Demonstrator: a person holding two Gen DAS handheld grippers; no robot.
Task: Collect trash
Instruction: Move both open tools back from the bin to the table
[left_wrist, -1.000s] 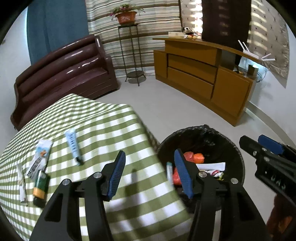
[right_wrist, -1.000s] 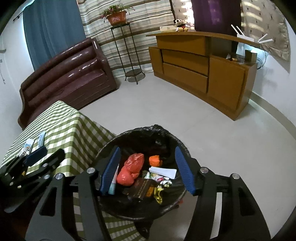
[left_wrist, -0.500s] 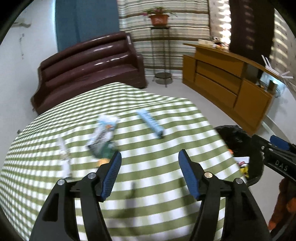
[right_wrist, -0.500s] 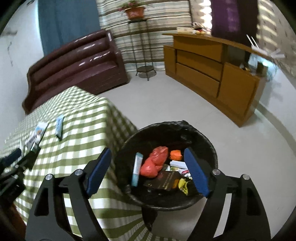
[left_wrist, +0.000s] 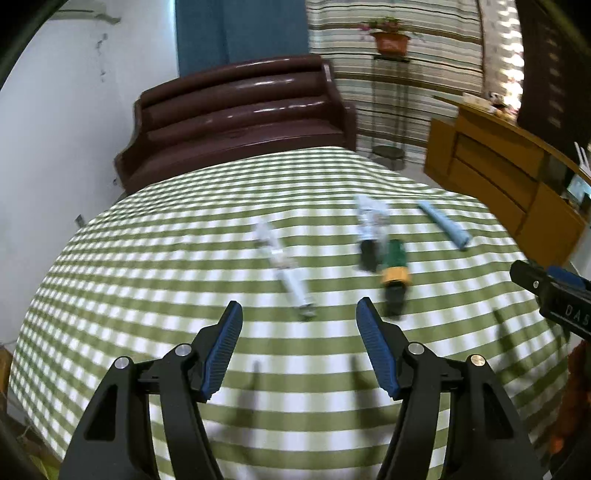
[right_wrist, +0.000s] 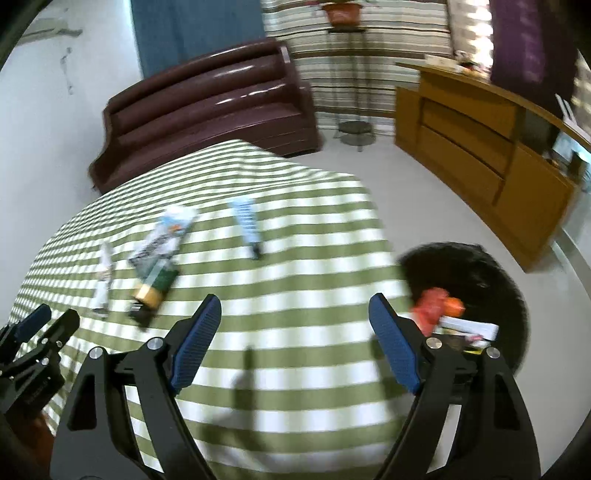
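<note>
Several pieces of trash lie on the green-striped table (left_wrist: 155, 280): a clear thin wrapper (left_wrist: 286, 267), a white packet (left_wrist: 371, 218), a green and yellow tube (left_wrist: 394, 271) and a light blue tube (left_wrist: 445, 225). They also show in the right wrist view: wrapper (right_wrist: 103, 280), packet (right_wrist: 166, 236), green tube (right_wrist: 155, 288), blue tube (right_wrist: 246, 225). My left gripper (left_wrist: 299, 350) is open and empty above the table, just short of the wrapper. My right gripper (right_wrist: 295, 343) is open and empty over the table's right part. The black trash bin (right_wrist: 476, 273) holds red and white scraps.
A brown sofa (left_wrist: 236, 114) stands behind the table. A wooden sideboard (right_wrist: 480, 136) runs along the right wall. A plant stand (right_wrist: 351, 125) is at the back. The bin sits on the floor by the table's right edge.
Both grippers have swung left, away from the bin and over the table. The trash on the table now lies right ahead of the left gripper. Both stay open and empty.
</note>
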